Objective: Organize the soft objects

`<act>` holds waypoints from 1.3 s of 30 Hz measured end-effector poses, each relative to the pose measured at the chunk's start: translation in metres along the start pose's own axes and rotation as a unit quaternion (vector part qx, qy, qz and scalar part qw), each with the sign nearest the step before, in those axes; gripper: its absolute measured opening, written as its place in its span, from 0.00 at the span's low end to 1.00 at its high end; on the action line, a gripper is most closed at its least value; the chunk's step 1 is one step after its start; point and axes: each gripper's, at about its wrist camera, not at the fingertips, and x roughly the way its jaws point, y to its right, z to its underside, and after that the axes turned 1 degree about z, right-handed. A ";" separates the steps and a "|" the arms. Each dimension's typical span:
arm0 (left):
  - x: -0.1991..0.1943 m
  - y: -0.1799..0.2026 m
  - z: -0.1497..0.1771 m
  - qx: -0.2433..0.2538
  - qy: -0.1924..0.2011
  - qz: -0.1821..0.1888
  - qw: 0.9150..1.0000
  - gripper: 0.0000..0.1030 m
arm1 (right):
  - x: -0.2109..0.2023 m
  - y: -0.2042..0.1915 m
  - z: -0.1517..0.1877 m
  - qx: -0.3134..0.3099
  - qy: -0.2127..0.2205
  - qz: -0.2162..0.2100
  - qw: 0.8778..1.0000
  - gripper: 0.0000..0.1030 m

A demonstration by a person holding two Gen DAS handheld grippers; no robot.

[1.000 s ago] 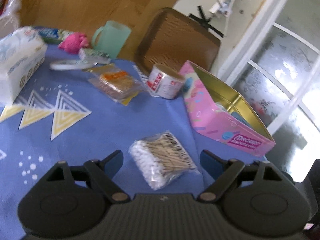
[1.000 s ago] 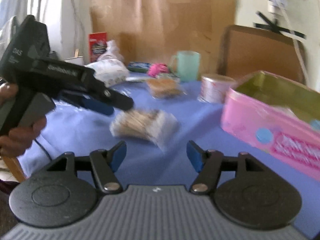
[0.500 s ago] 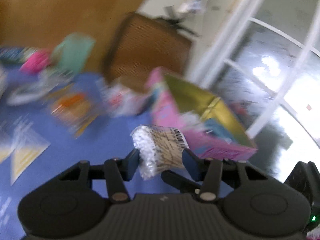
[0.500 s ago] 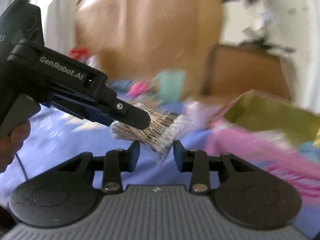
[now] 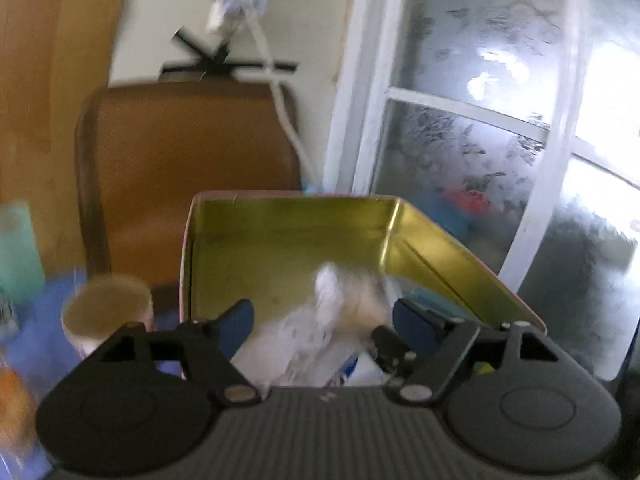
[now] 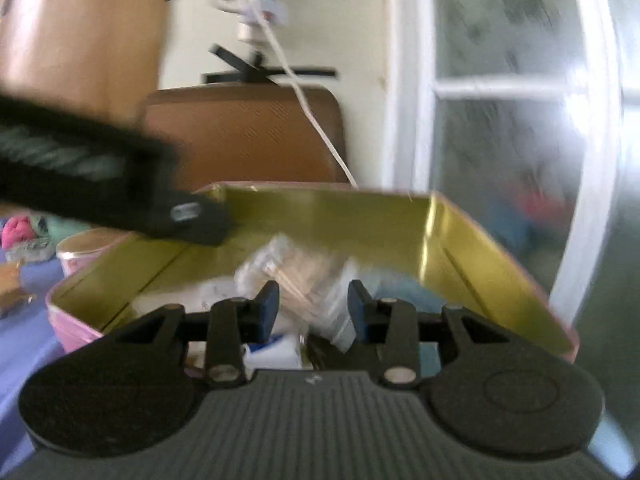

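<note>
- Two grippers hover over the tin (image 5: 288,236), ready to drop things in.
- Left gripper (image 5: 322,316): jaws wide, empty.
- Right gripper (image 6: 313,300): jaws narrow around the swab packet (image 6: 304,268), mid-frame inside the tin; contact unclear.

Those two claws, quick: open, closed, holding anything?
Left gripper: open, holding nothing; the bag of cotton swabs sits loose over the pink tin.
Right gripper: open, gripping nothing.
</note>
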 end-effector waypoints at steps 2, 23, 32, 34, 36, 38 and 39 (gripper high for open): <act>-0.005 -0.006 0.008 -0.009 0.003 0.000 1.000 0.78 | -0.009 0.003 0.007 0.009 0.013 -0.009 1.000 0.40; -0.155 -0.134 0.107 -0.107 0.042 -0.148 0.982 0.86 | -0.067 -0.098 0.018 -0.066 0.019 -0.197 0.978 0.41; -0.229 -0.221 0.159 -0.252 0.108 -0.192 0.942 0.89 | -0.059 -0.203 0.018 -0.224 0.007 -0.275 0.935 0.41; -0.234 -0.224 0.162 -0.264 0.128 -0.190 0.937 0.89 | -0.050 -0.234 0.018 -0.275 0.016 -0.282 0.919 0.41; -0.237 -0.224 0.163 -0.265 0.146 -0.186 0.935 0.89 | -0.040 -0.265 0.021 -0.335 0.033 -0.275 0.900 0.41; -0.238 -0.223 0.162 -0.263 0.151 -0.182 0.935 0.89 | -0.029 -0.295 0.023 -0.387 0.046 -0.268 0.881 0.41; -0.239 -0.223 0.163 -0.262 0.155 -0.177 0.936 0.89 | -0.024 -0.307 0.023 -0.403 0.047 -0.268 0.874 0.41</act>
